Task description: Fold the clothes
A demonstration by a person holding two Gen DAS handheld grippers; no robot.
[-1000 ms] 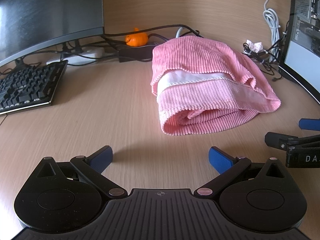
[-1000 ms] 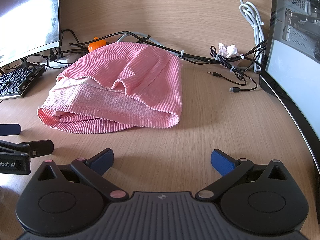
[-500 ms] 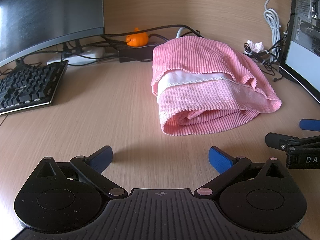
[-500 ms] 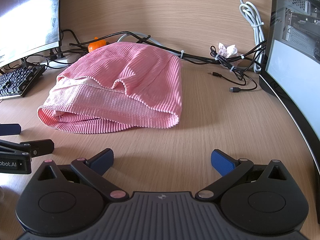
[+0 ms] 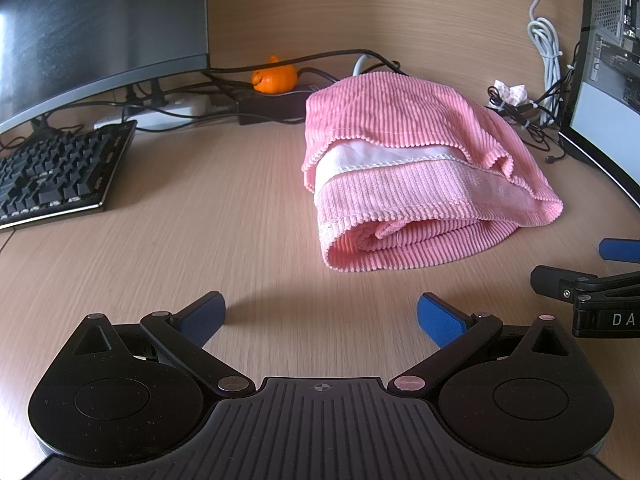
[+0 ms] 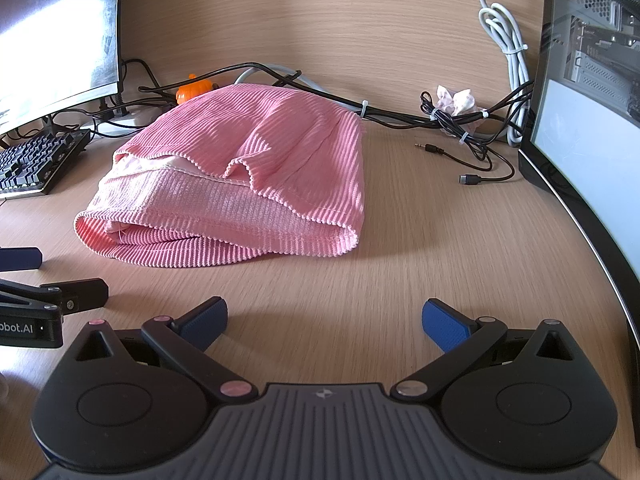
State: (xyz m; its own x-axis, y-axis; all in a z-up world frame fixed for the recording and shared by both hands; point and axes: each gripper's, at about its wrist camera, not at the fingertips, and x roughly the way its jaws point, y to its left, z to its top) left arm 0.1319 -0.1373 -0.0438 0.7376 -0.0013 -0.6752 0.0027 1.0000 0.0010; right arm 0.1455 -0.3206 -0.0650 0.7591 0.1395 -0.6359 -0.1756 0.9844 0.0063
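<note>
Your left tool (image 5: 320, 314) and right tool (image 6: 325, 316) both sit spread wide and empty, short of the pink garment (image 5: 416, 184), probably because the bundle already looks folded. It lies mid-surface (image 5: 200, 216) between keyboard (image 5: 56, 172) and computer case (image 6: 592, 80), long axis running away from you toward the back wall, rolled edge facing you.

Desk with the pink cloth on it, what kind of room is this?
Probably a home office or computer workstation: a keyboard under a curved monitor, and a glass-sided computer tower with bundled cables behind the folded pink garment.
</note>
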